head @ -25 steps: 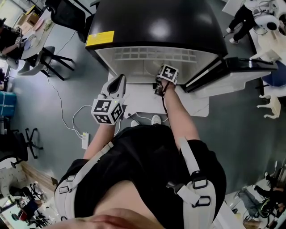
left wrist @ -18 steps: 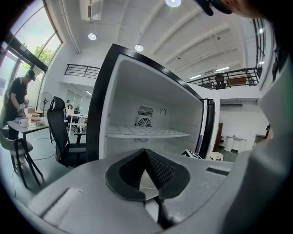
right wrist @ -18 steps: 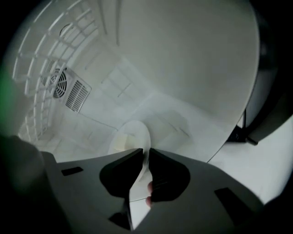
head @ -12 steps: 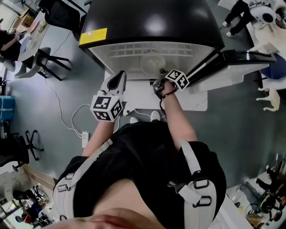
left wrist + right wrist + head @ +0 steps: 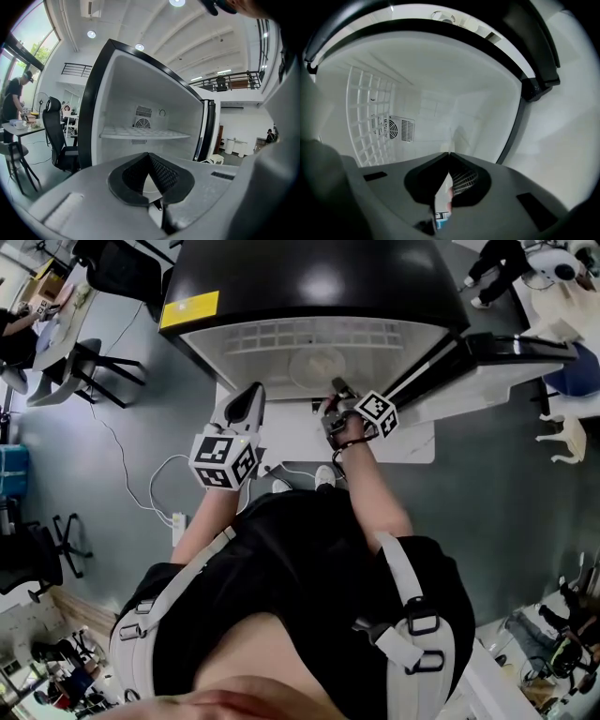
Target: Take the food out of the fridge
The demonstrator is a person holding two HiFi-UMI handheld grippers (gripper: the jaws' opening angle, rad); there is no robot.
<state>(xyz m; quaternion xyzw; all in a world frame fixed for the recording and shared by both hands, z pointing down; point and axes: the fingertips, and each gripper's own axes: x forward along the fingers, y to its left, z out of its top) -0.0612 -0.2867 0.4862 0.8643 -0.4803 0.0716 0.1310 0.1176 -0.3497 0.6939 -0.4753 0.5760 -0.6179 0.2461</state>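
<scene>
The black fridge (image 5: 309,287) stands open in front of me, its door (image 5: 487,348) swung out to the right. My right gripper (image 5: 336,386) reaches into the white compartment, rolled onto its side. In the right gripper view its jaws (image 5: 449,154) meet at the tips, shut on a thin white packet (image 5: 442,201) with red and blue print that shows in the gap behind them. My left gripper (image 5: 253,396) hangs in front of the fridge's left side. Its jaws (image 5: 150,154) are shut on nothing. A white shelf (image 5: 140,135) crosses the compartment.
A vent fan (image 5: 389,127) sits in the fridge's back wall, beside a wire grid (image 5: 365,117). An office chair (image 5: 58,140) and a desk with a person (image 5: 14,101) stand to the left. A cable and power strip (image 5: 178,521) lie on the floor at my left.
My right gripper has rolled onto its side and shifted a little to the right at the fridge opening. The left gripper has hardly moved.
</scene>
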